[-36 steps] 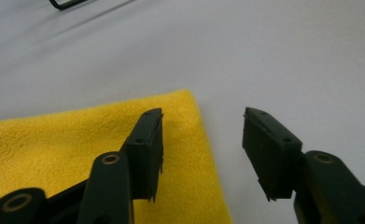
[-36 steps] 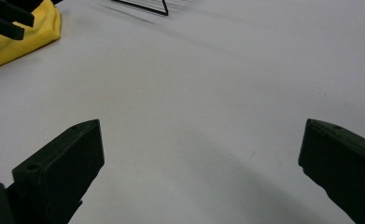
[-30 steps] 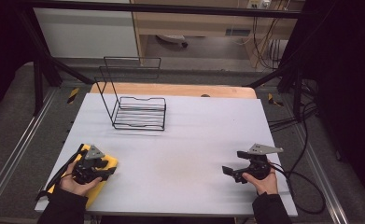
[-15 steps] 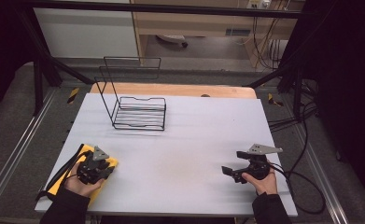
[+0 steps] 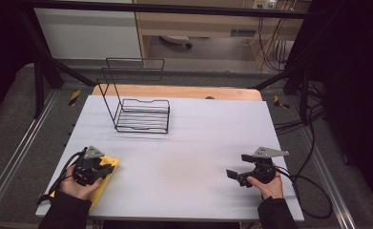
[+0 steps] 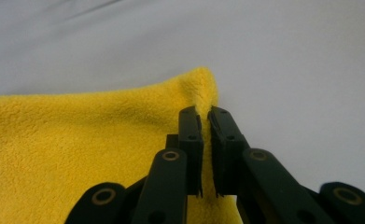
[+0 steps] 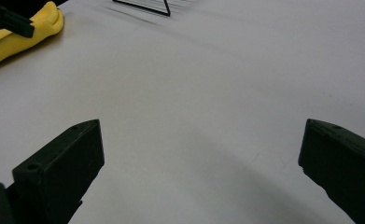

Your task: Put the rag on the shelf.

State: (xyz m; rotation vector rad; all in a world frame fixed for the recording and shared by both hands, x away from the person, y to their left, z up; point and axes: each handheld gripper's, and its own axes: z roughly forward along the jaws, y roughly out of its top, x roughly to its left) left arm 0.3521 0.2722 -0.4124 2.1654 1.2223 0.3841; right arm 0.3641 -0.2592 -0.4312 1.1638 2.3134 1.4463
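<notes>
**Left jaws pinched on far corner of yellow cloth; right jaws wide and empty**

The yellow cloth (image 6: 77, 154) lies flat at the near left corner of the white table (image 5: 193, 157), running toward the table's front edge. Its far corner rises as a small peak directly ahead of the left gripper (image 6: 207, 122), and a fold of it sits between the two black jaws. Those jaws have just been closing and now stand all but together, pressed on that fold. The cloth is a thick, fleecy, plain yellow pile, soft and limp.

The left hand (image 5: 77, 183) is on the cloth; the right gripper (image 5: 235, 175) is well apart, across the table, its jaws spread wide with bare tabletop between them. A black wire rack (image 5: 139, 112) stands at the far left.

Judgement: any lift or drag falls to the left hand.
</notes>
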